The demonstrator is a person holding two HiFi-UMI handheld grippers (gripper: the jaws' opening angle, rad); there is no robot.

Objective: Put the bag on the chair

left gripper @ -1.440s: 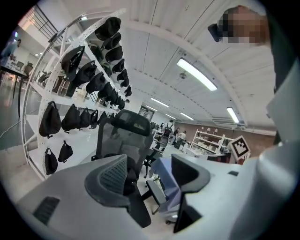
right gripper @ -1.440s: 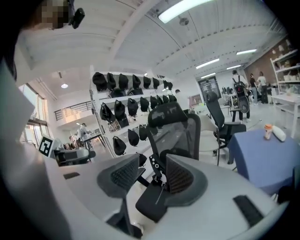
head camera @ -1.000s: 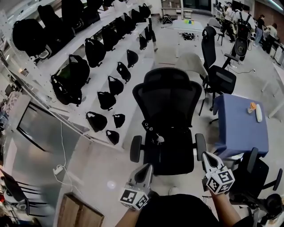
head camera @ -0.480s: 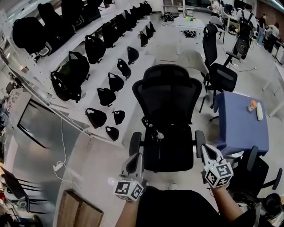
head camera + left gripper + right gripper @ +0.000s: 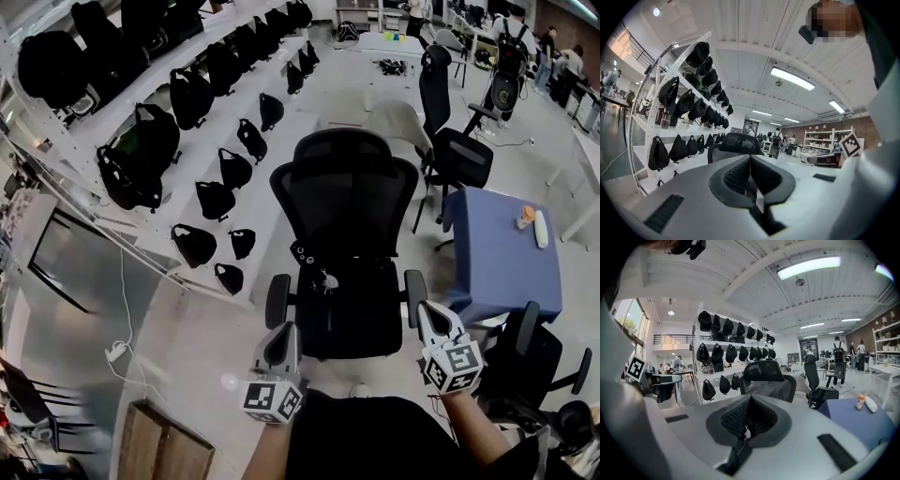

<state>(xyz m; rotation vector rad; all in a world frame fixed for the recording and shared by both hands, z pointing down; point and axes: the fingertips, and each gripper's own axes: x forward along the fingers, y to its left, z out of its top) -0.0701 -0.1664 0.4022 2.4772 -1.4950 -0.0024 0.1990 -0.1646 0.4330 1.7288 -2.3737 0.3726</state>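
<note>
A black mesh office chair (image 5: 349, 202) stands in the middle of the head view. A small black bag (image 5: 314, 265) with a pale trinket lies on its seat against the backrest's foot. My left gripper (image 5: 282, 337) hovers shut and empty just in front of the chair's left armrest. In front of the right armrest my right gripper (image 5: 425, 314) is shut and empty too. The left gripper view shows its closed jaws aimed at the chair's headrest (image 5: 737, 142). The right gripper view looks over its closed jaws at the same chair (image 5: 765, 374).
White shelves (image 5: 197, 131) with several black bags run along the left. A blue table (image 5: 502, 253) with a bottle stands at the right, and other office chairs (image 5: 450, 141) stand behind and beside it. A wooden crate (image 5: 164, 450) sits at the lower left. People stand far back.
Both grippers stay shut. The left one has shifted a little to the left and the right one a little towards the chair; the head view has drifted slightly.
</note>
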